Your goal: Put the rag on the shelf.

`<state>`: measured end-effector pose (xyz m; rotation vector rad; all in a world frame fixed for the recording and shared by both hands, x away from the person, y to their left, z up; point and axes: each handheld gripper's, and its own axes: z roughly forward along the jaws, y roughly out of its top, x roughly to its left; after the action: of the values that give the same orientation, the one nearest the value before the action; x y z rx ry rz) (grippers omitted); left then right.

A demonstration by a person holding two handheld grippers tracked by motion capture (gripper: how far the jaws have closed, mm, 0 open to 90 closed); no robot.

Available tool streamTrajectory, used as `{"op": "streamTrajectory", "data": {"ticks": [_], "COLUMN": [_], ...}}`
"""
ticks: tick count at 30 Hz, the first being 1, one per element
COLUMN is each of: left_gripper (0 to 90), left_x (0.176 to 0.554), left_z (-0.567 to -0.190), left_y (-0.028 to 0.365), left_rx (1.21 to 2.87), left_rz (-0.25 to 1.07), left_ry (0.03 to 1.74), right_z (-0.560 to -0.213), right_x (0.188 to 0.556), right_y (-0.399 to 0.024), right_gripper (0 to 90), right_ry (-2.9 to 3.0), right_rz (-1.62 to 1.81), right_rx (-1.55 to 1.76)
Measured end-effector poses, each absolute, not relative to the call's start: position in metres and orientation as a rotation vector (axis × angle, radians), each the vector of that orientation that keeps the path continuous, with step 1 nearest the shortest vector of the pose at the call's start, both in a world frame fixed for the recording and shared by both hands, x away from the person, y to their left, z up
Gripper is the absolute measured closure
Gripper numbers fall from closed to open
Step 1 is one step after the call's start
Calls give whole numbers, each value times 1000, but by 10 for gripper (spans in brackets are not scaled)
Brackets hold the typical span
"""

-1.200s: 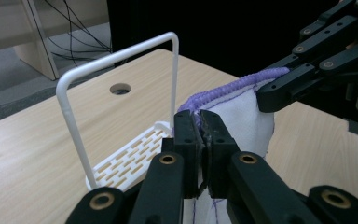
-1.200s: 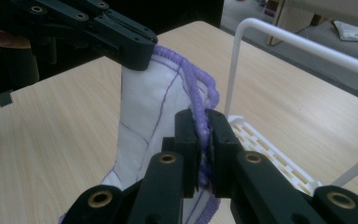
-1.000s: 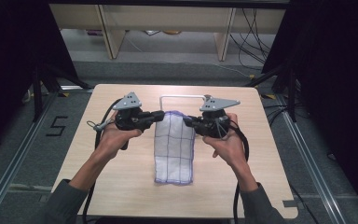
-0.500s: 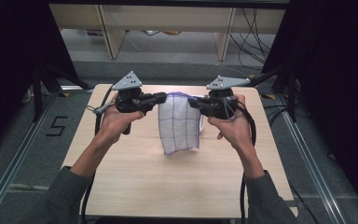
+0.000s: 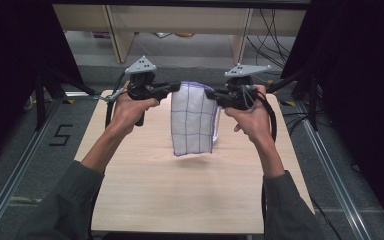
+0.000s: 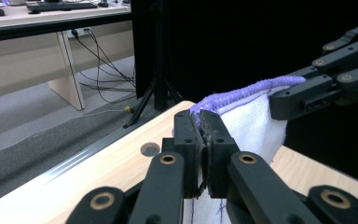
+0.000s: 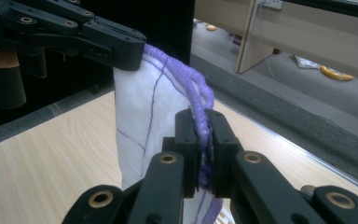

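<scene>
Both grippers are up off the wooden table (image 5: 145,190) now, the left gripper (image 5: 174,88) and the right gripper (image 5: 211,93) each pinched tight on a top corner of the white cloth with purple grid lines (image 5: 193,122). The cloth hangs between them, folded, its lower edge clear above the tabletop, purple hem bunched in the jaws.

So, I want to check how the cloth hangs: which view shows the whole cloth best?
The high view: the cloth hangs full length above the table. The left gripper view shows its purple hem pinched in the jaws; the right gripper view shows one upper corner.
</scene>
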<state>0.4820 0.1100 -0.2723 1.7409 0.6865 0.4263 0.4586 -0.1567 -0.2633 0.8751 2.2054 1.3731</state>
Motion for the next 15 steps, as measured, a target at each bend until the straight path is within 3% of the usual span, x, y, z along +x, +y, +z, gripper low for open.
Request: {"op": "streamTrajectory", "data": {"ticks": [15], "left_gripper": [856], "left_x": [506], "left_z": [-249], "left_y": [100], "left_rx": [1723], "left_rz": [473], "left_ry": [717], "right_z": [-243], "right_x": [482], "right_y": [-161], "right_gripper": [849], "right_ry": [2151], "right_rz": [1367], "right_rx": [923]}}
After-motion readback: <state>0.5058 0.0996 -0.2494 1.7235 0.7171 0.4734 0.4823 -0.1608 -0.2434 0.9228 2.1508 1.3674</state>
